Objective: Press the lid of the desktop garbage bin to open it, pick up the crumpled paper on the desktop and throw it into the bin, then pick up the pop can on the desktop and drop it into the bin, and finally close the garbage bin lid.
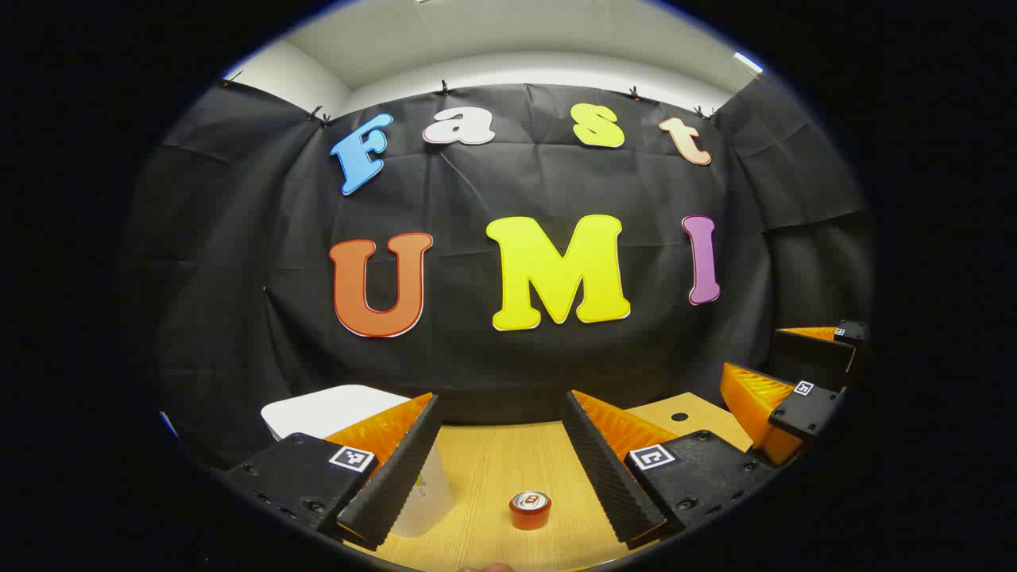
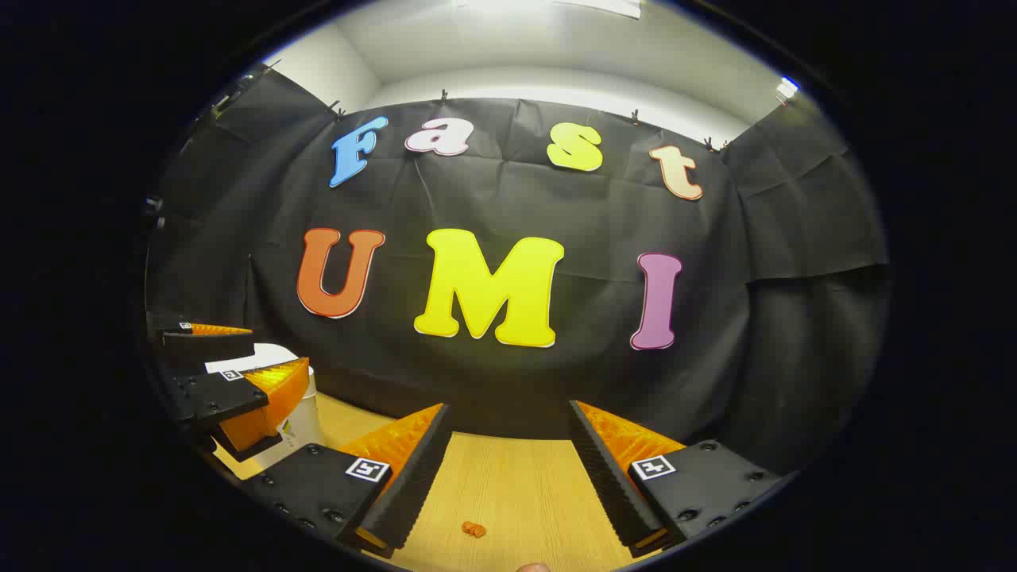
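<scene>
Left gripper view shows the wooden table [image 1: 508, 469], then the white bin [image 1: 334, 409] with its lid down, then the can [image 1: 530, 509] standing near. Both the left gripper [image 1: 500, 469] and right gripper [image 2: 508, 477] have jaws apart, holding nothing. I judge that pressing the lid comes first.

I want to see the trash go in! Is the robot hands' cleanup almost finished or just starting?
Just starting, it seems. The white bin looks shut, so pressing its lid is still to come. The pop can stands on the wooden desk, not picked up. The left gripper and right gripper are both open and hold nothing. I cannot spot the crumpled paper for sure.
</scene>
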A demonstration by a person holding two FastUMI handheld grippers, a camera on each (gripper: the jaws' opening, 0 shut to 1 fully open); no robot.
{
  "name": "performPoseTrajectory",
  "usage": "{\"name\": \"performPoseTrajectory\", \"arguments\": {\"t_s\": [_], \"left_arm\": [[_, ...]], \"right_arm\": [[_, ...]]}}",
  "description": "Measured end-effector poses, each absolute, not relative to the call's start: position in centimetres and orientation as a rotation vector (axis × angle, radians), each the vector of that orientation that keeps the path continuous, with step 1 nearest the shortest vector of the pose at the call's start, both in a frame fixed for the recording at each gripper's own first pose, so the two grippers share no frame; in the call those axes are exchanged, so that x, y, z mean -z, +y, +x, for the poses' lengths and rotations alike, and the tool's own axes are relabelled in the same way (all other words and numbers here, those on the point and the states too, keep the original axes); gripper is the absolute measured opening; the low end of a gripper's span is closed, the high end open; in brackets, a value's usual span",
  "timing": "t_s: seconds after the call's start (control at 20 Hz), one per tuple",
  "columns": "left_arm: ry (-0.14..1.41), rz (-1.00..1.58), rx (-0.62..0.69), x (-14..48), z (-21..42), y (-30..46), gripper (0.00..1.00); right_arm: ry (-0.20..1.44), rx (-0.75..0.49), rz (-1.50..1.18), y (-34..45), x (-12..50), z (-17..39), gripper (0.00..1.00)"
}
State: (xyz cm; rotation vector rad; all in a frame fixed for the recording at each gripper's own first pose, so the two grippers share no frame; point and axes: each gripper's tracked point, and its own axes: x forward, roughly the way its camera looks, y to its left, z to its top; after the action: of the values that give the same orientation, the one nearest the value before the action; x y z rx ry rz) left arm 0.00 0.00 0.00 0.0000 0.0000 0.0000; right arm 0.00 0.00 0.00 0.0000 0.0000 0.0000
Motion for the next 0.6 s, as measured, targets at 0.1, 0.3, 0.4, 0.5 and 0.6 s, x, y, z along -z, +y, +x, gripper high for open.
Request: {"name": "performPoseTrajectory", "arguments": {"t_s": [0.1, 0.3, 0.4, 0.5, 0.6], "left_arm": [[-0.007, 0.002, 0.001, -0.11, -0.07, -0.03, 1.0], [-0.008, -0.005, 0.011, 0.03, -0.09, -0.06, 1.0], [-0.009, -0.007, 0.016, -0.01, -0.09, -0.12, 1.0], [-0.01, -0.008, 0.015, 0.03, -0.12, 0.01, 1.0], [-0.01, -0.007, 0.016, 0.03, -0.12, -0.05, 1.0]], "right_arm": [[0.002, 0.0, -0.002, 0.13, 0.02, -0.16, 0.94], [-0.005, 0.001, -0.003, 0.33, -0.19, -0.24, 0.94], [-0.008, 0.002, -0.007, 0.4, -0.25, -0.27, 0.94], [-0.007, 0.002, -0.009, 0.43, -0.19, -0.26, 0.94], [-0.003, 0.003, -0.006, 0.4, -0.09, -0.21, 0.94]]}}
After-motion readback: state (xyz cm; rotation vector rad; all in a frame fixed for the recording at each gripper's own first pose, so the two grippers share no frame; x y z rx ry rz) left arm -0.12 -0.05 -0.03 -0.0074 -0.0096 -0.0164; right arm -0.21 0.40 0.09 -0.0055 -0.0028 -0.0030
